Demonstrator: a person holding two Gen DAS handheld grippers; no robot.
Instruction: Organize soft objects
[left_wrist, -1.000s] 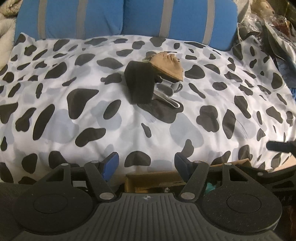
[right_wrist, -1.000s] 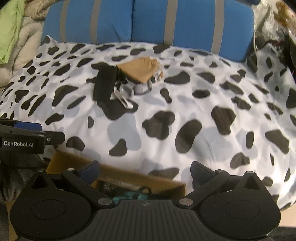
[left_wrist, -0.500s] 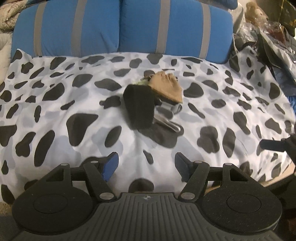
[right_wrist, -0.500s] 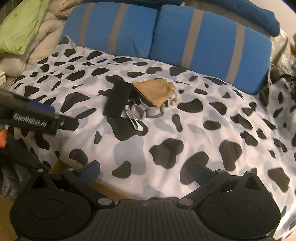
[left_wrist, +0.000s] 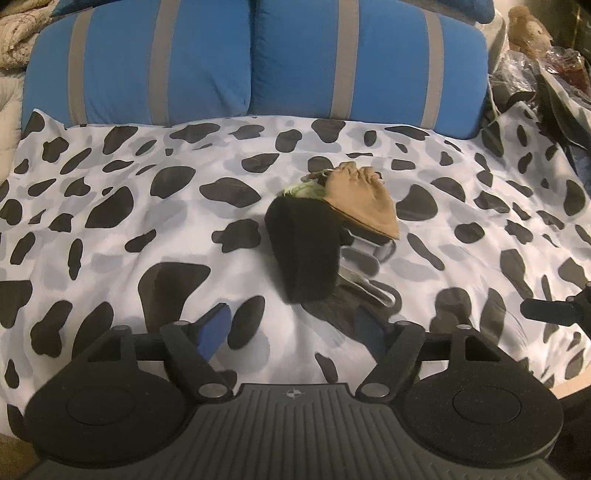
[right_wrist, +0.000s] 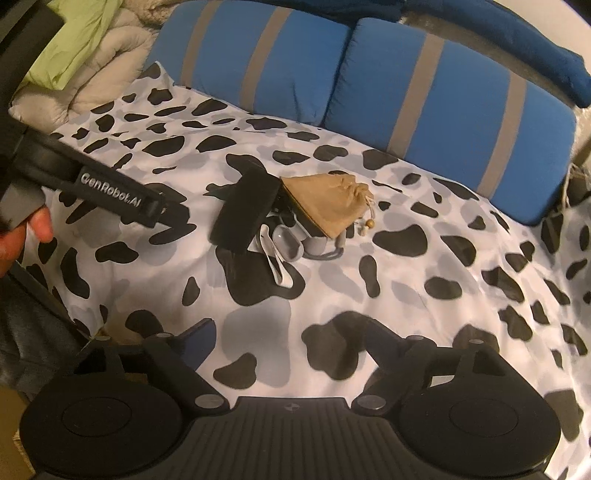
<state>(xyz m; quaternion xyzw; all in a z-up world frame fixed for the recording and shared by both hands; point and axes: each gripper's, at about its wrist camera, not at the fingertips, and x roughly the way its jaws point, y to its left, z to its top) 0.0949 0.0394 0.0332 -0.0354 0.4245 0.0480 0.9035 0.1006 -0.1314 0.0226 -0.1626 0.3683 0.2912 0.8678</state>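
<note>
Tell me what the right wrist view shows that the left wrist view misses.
Only the right wrist view shows the tan drawstring pouch's beaded cord ends, a green cloth at the far left, and fingers behind the left hand-held gripper. Only the left wrist view shows a greenish item behind the black pouch. Both show the pile on the cow-print cover and blue striped cushions.

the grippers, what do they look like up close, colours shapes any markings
Both are black plastic. The left gripper and right gripper each have a ribbed grey-black base with a small crosshair mark, two round discs, linkage arms with silver pivot screws, and blue pads on the fingers. Seen from the right wrist, the left one carries white "GenRobot.AI" lettering.
</note>
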